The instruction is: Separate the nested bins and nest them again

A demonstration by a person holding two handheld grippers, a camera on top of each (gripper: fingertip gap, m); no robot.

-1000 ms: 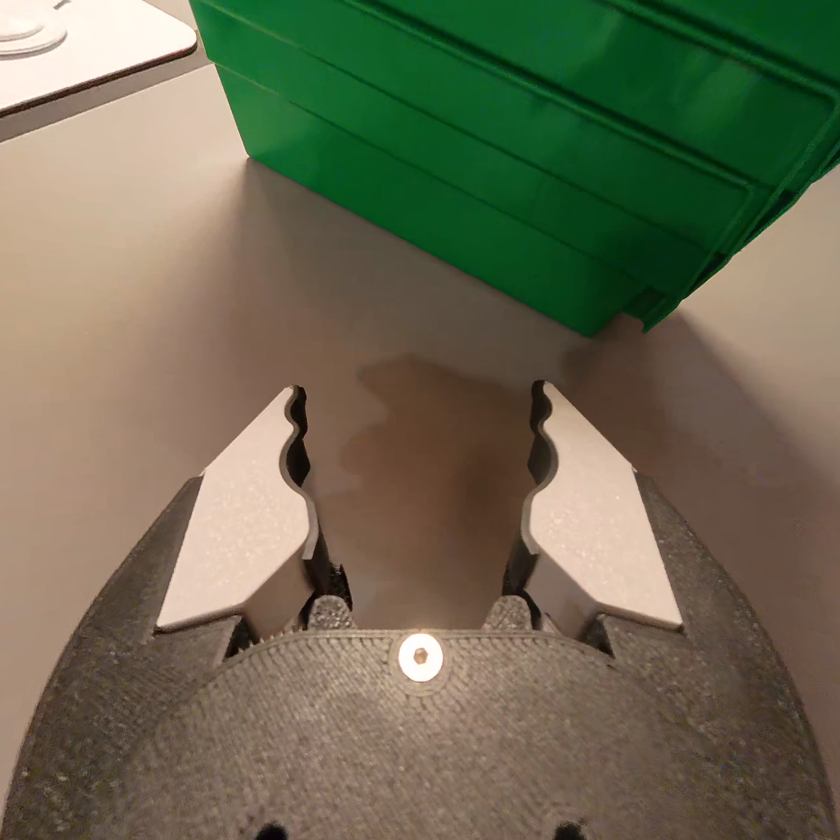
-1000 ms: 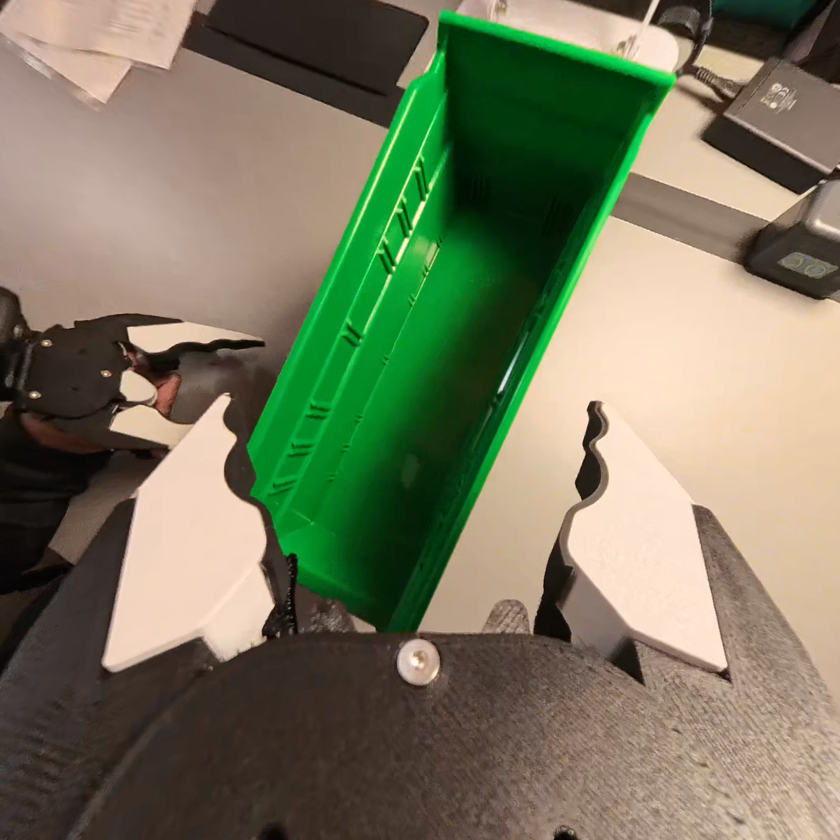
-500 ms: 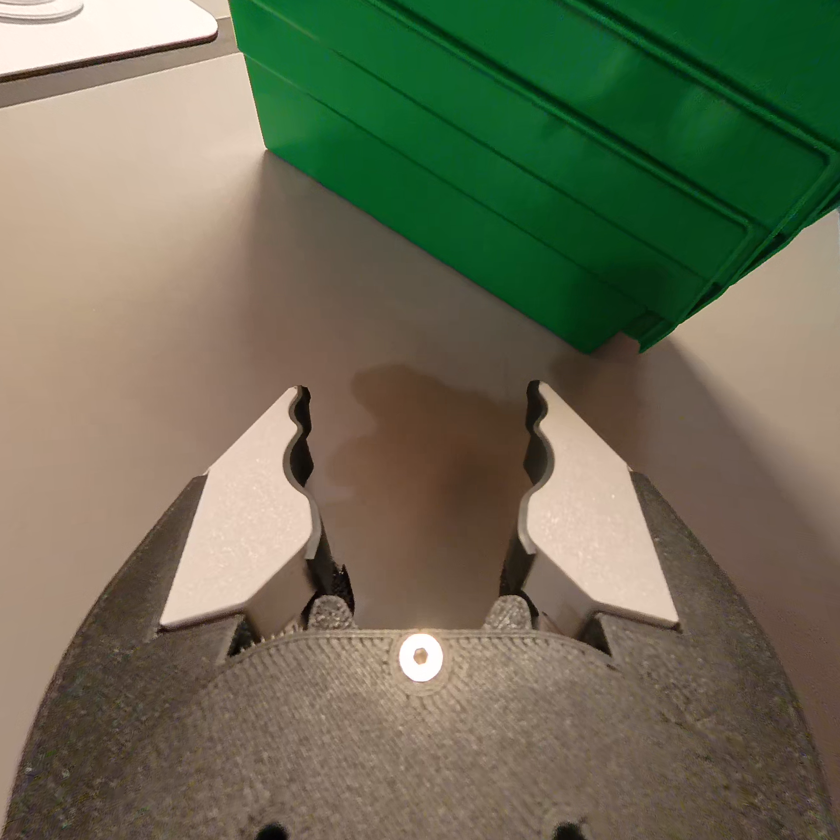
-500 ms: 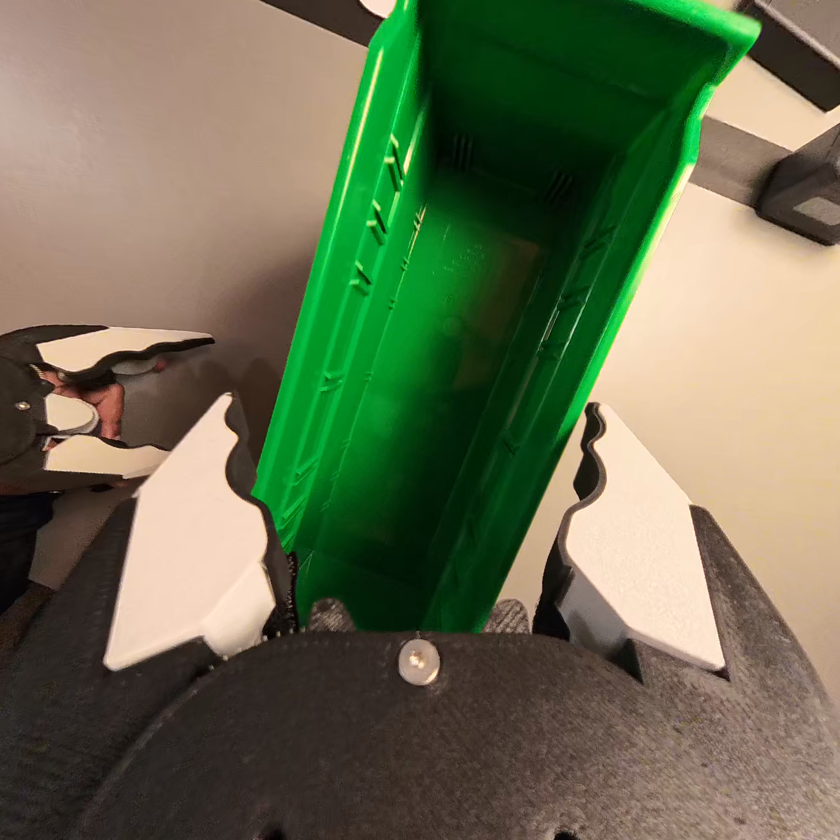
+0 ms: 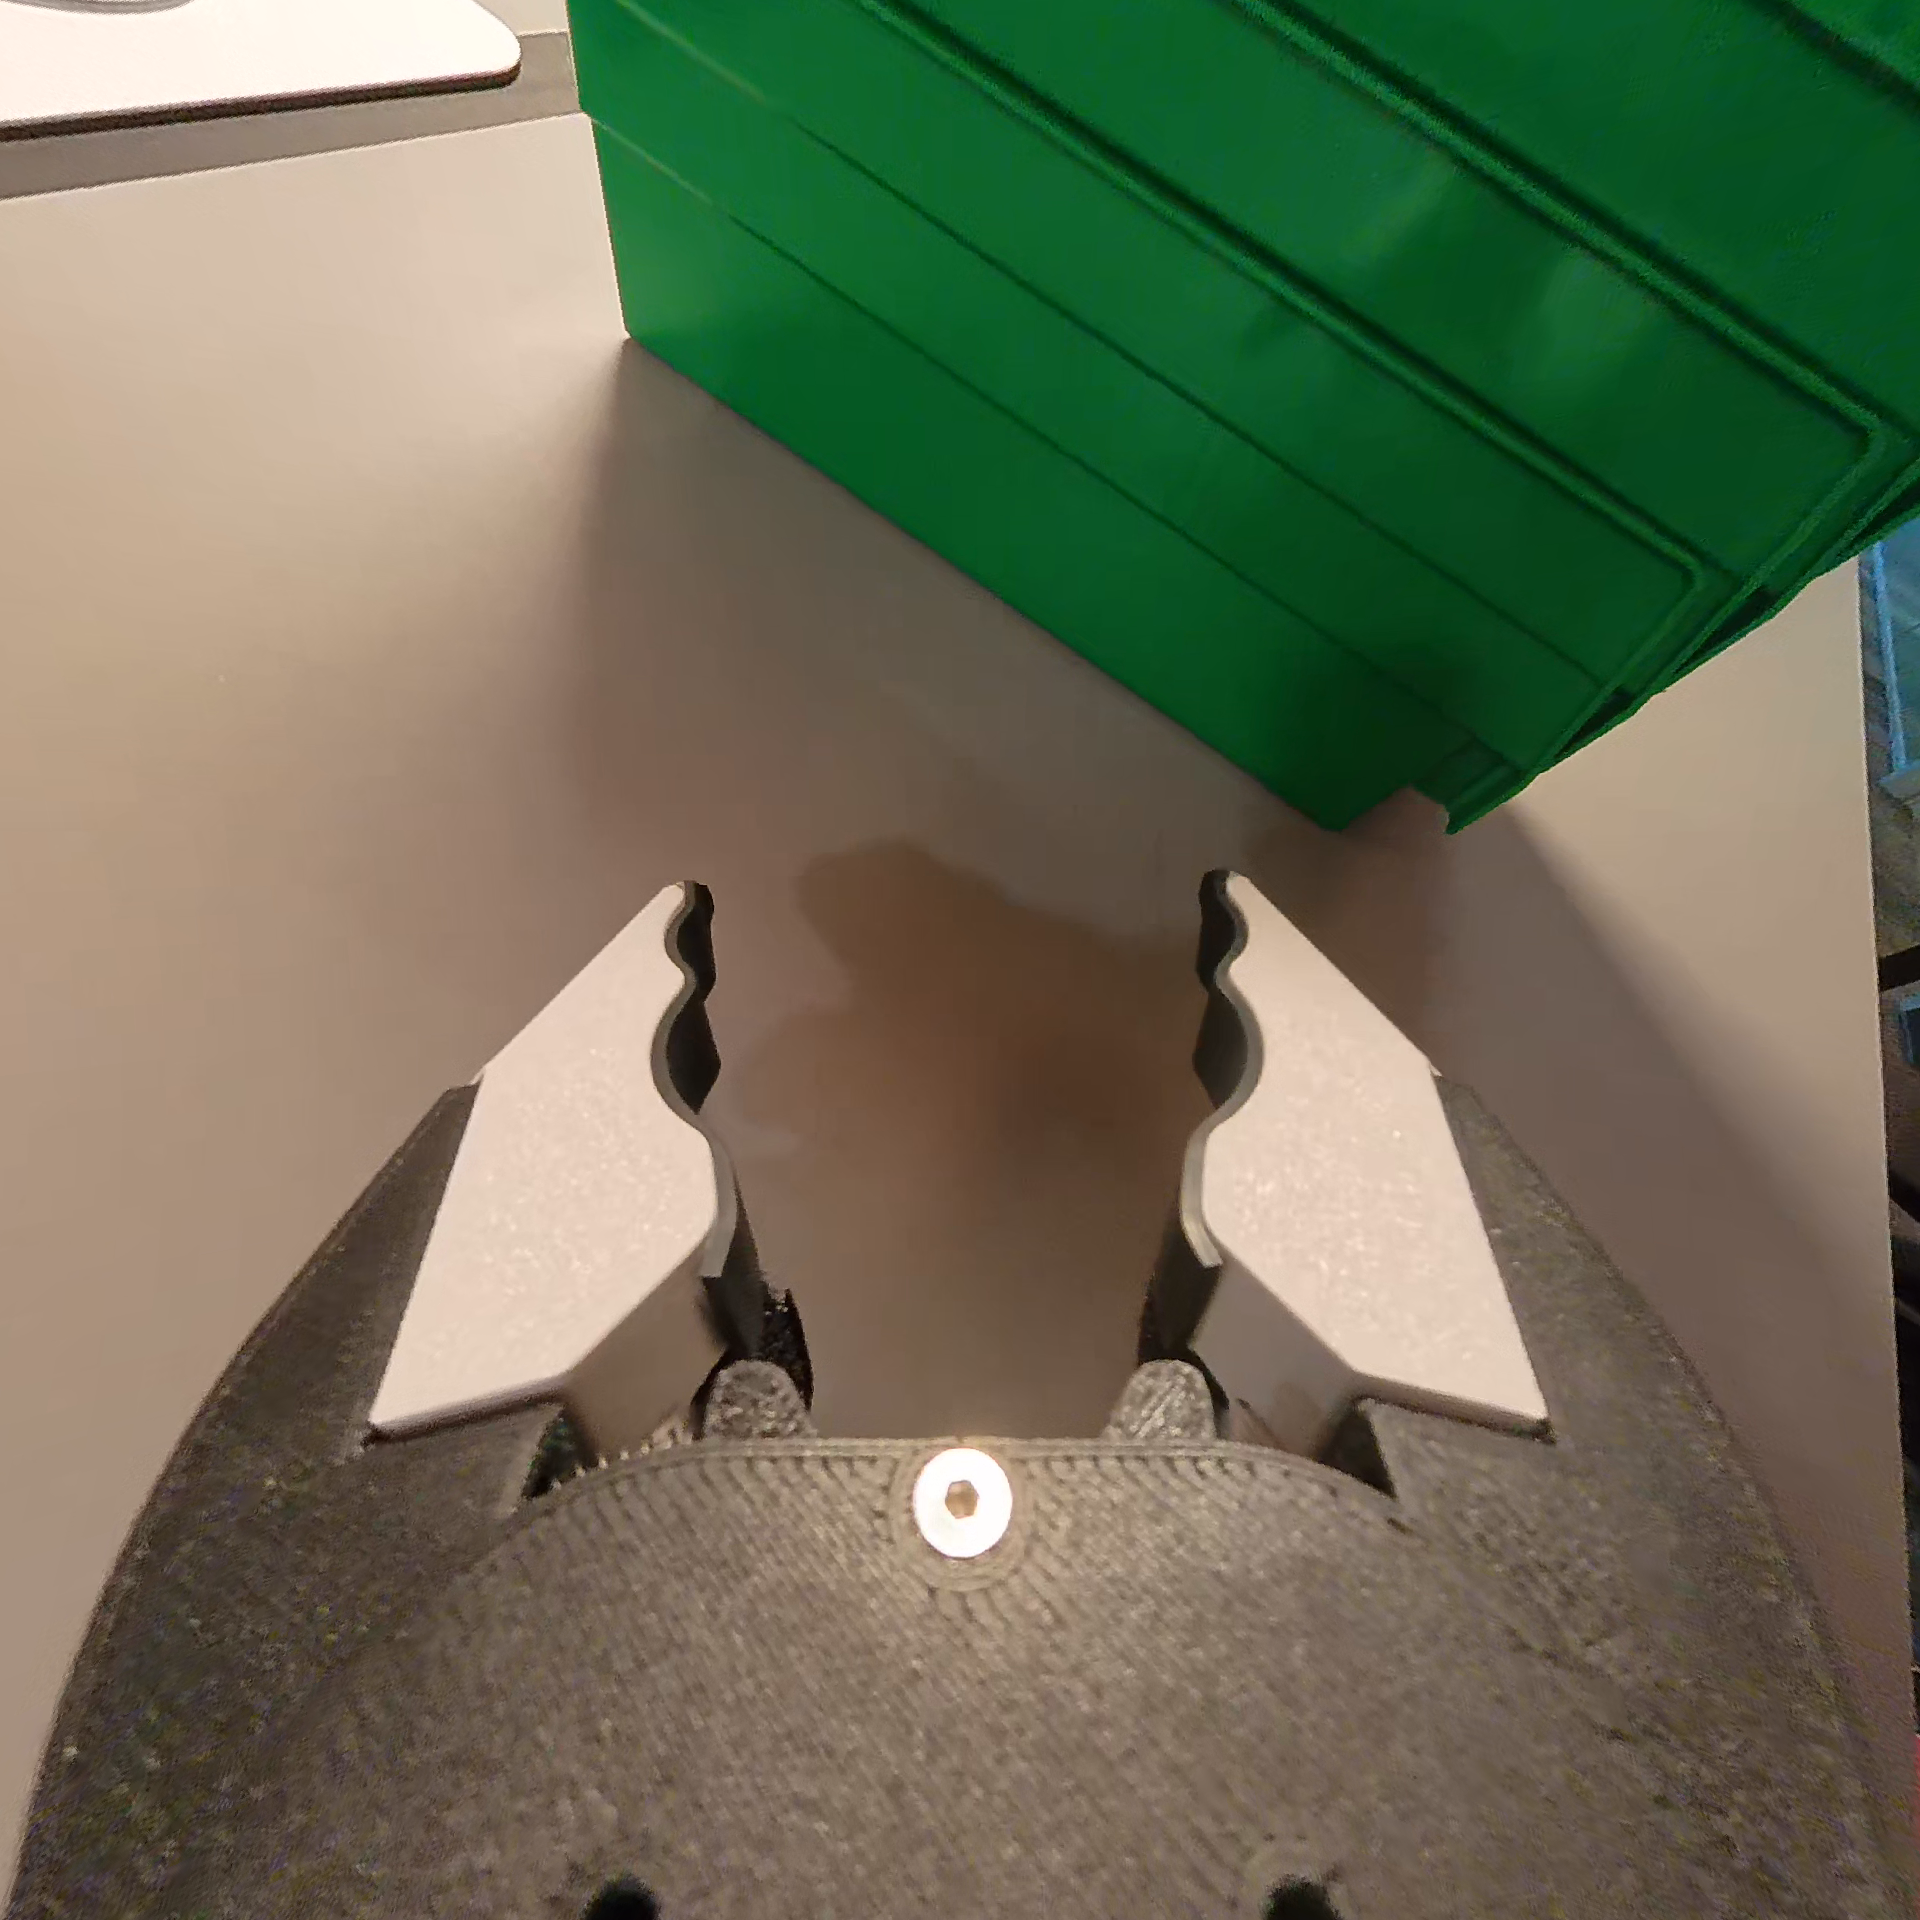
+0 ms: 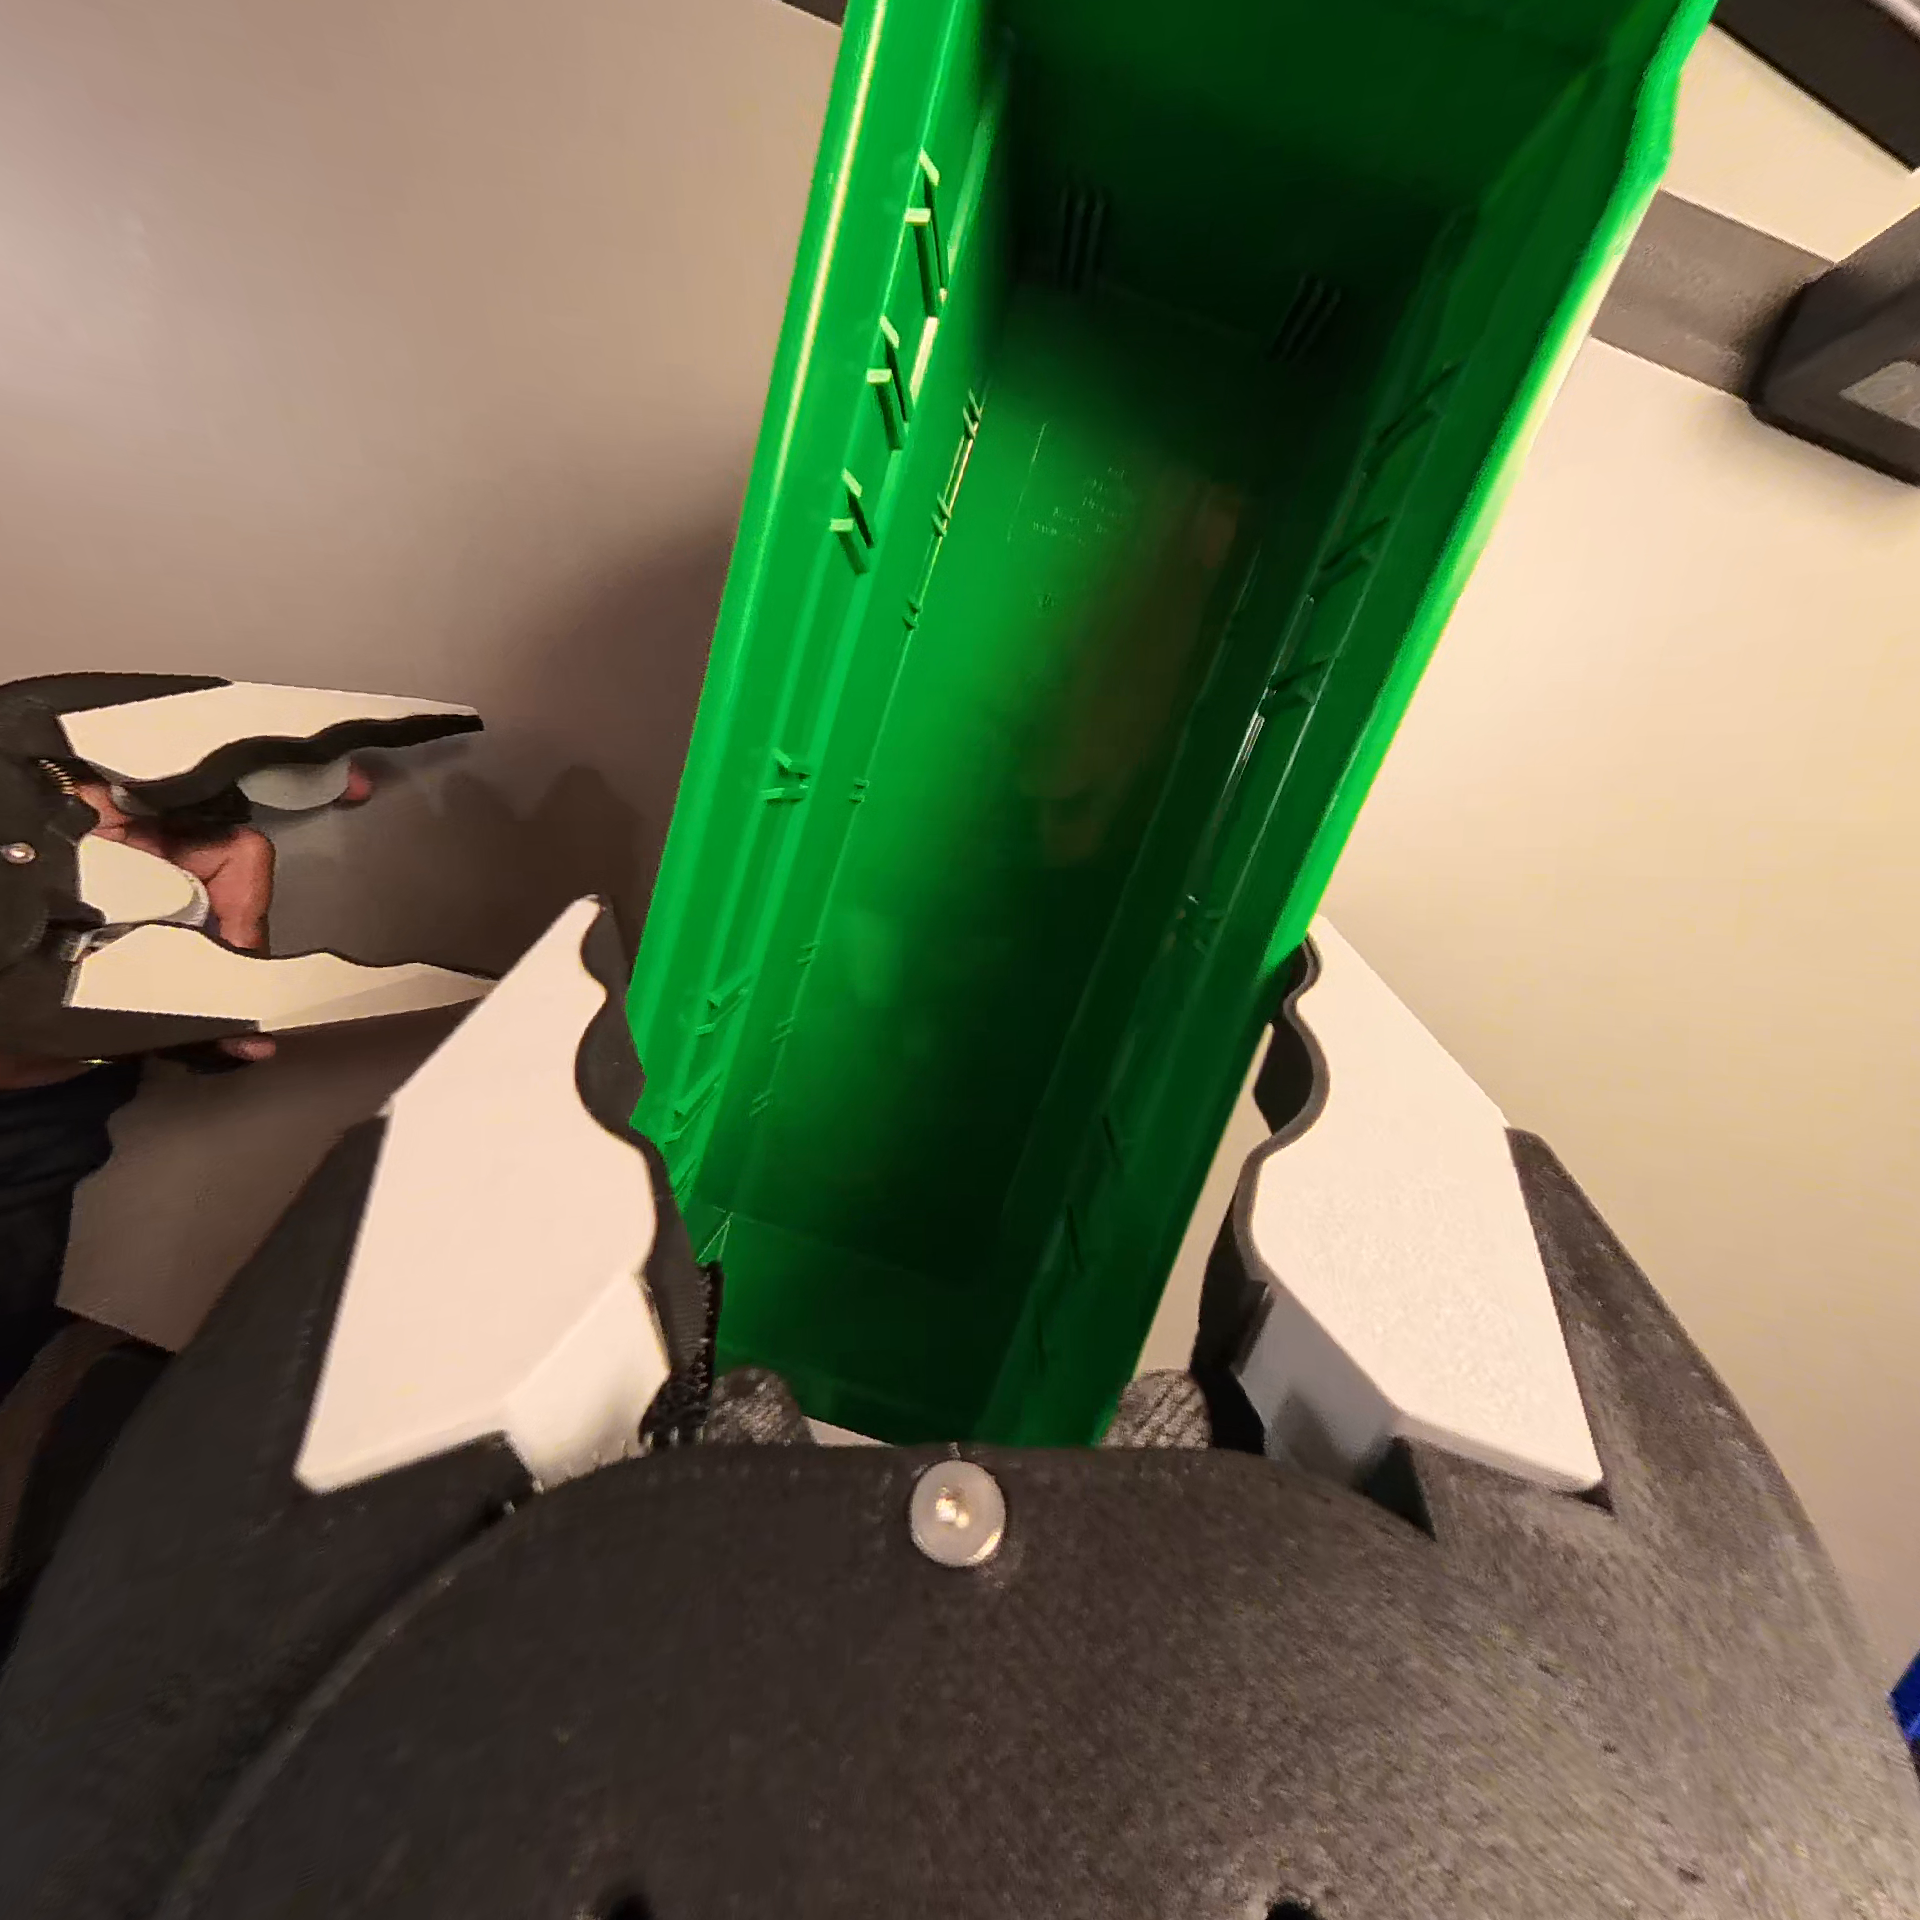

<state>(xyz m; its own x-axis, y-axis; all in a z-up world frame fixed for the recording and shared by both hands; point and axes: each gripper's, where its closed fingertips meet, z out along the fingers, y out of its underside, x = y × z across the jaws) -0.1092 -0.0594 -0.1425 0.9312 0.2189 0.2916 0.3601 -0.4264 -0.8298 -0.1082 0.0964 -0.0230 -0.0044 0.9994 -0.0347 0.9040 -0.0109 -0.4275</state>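
Note:
A stack of nested green bins [image 5: 1195,343] stands on the beige table, ahead and to the right of my left gripper [image 5: 956,883]. The left gripper hovers low over the table, open and empty; it also shows in the right wrist view [image 6: 483,847], left of the bins. In the right wrist view I look down into the top green bin [image 6: 1091,727]. My right gripper [image 6: 951,925] straddles its near end. The left pad [image 6: 613,1049] lies against its left wall and the right pad [image 6: 1288,1049] against its right wall under the rim.
A white board [image 5: 208,62] lies at the far left of the table. The table's right edge [image 5: 1881,935] runs close to the stack. A dark strip [image 6: 1714,260] and a black device [image 6: 1839,384] sit beyond the bins.
My right gripper moved forward over the bin's near end and its fingers closed in from wide apart onto both side walls. My left gripper stayed open and shifted only slightly.

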